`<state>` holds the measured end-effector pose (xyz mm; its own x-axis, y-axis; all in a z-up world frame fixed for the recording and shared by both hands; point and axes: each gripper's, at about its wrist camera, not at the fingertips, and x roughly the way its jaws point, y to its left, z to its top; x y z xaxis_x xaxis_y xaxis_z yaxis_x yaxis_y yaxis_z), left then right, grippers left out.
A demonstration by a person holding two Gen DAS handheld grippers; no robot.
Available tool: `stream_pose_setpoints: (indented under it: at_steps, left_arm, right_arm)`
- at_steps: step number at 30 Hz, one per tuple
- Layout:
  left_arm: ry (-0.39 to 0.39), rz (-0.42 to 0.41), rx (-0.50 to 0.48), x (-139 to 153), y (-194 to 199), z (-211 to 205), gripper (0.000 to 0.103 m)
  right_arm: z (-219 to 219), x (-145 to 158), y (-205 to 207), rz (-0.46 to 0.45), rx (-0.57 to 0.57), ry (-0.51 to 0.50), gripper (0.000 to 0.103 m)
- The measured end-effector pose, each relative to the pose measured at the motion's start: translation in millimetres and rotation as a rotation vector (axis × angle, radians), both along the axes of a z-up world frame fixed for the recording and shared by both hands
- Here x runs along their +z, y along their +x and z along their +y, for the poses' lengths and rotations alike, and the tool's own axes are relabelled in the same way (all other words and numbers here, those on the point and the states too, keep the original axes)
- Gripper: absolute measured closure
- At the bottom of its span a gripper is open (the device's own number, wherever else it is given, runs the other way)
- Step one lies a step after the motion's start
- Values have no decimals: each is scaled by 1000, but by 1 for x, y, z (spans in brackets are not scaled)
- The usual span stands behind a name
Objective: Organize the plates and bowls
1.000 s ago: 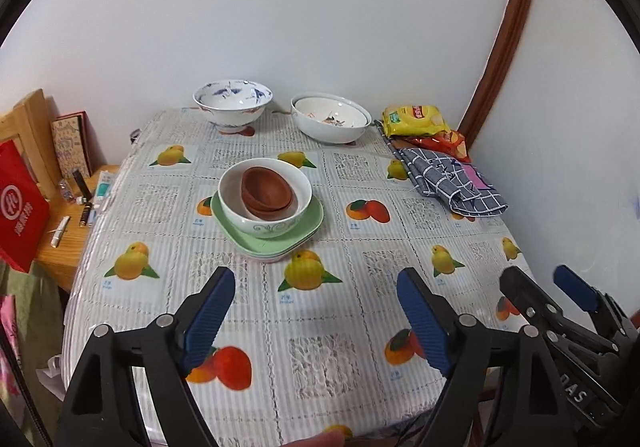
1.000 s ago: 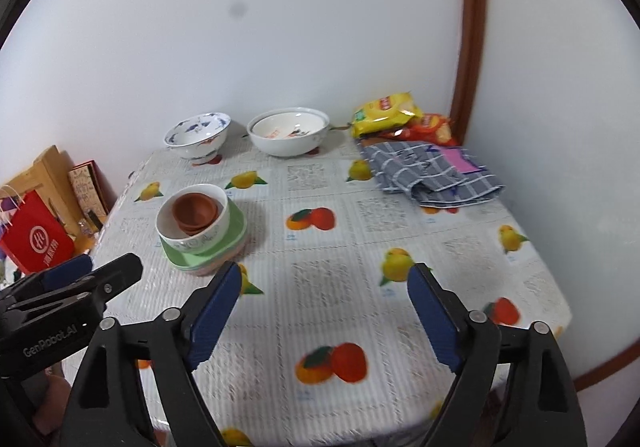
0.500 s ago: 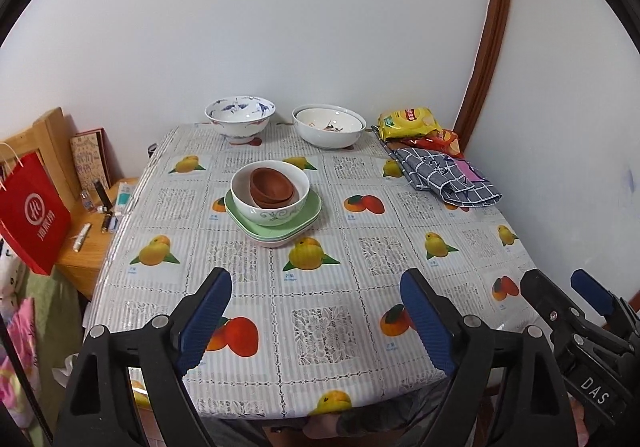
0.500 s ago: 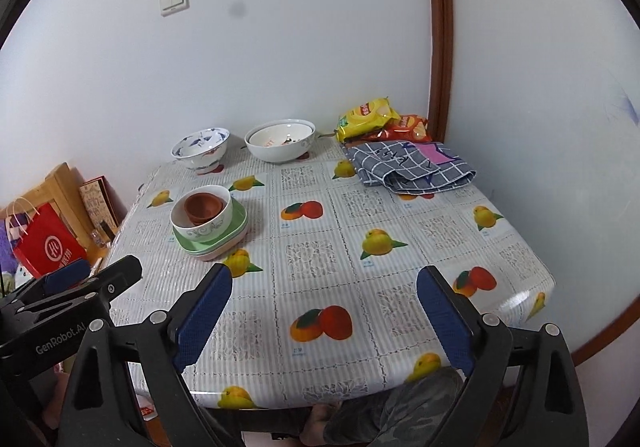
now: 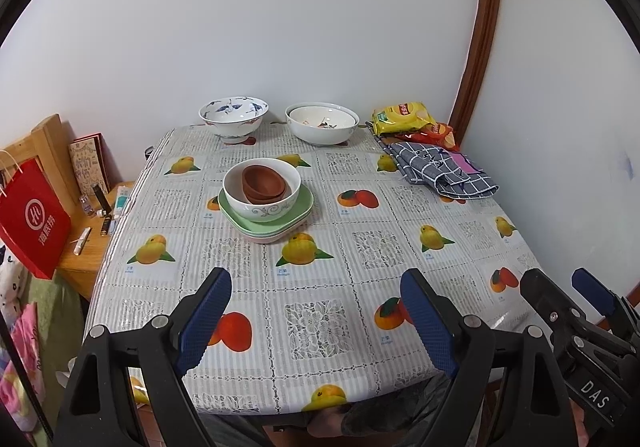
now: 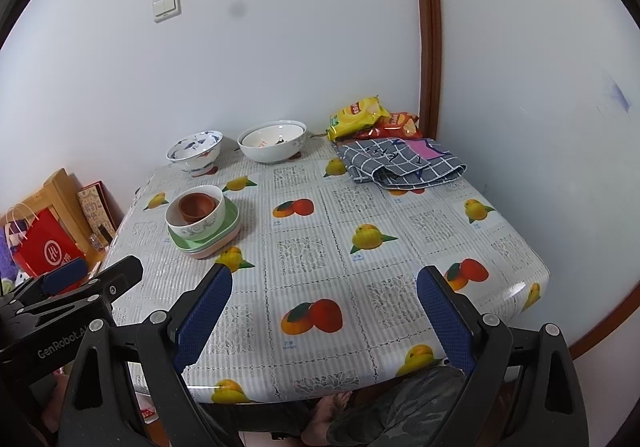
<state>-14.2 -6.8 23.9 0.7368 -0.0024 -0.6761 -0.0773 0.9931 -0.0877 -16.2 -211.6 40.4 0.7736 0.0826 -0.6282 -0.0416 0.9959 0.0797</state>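
— Where are the dishes?
— Brown bowls nest in a white bowl on stacked green plates, left of centre on the table. A blue-patterned bowl and a large white bowl sit at the far edge.
— And the tools?
— Left gripper and right gripper hang over the near edge — both spread wide, holding nothing.

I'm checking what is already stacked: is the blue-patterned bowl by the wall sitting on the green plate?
No, the blue-patterned bowl stands alone on the tablecloth near the wall, while the green plate carries a white bowl holding brown bowls.
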Motion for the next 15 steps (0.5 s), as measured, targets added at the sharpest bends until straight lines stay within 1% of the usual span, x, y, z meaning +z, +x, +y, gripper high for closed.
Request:
stream_pose_setpoints:
  at_steps: [15]
  left_arm:
    - [-11,0,12,-3,-5,5,17]
  right_arm:
    - [6,-2,-4,-1,12,-9,10]
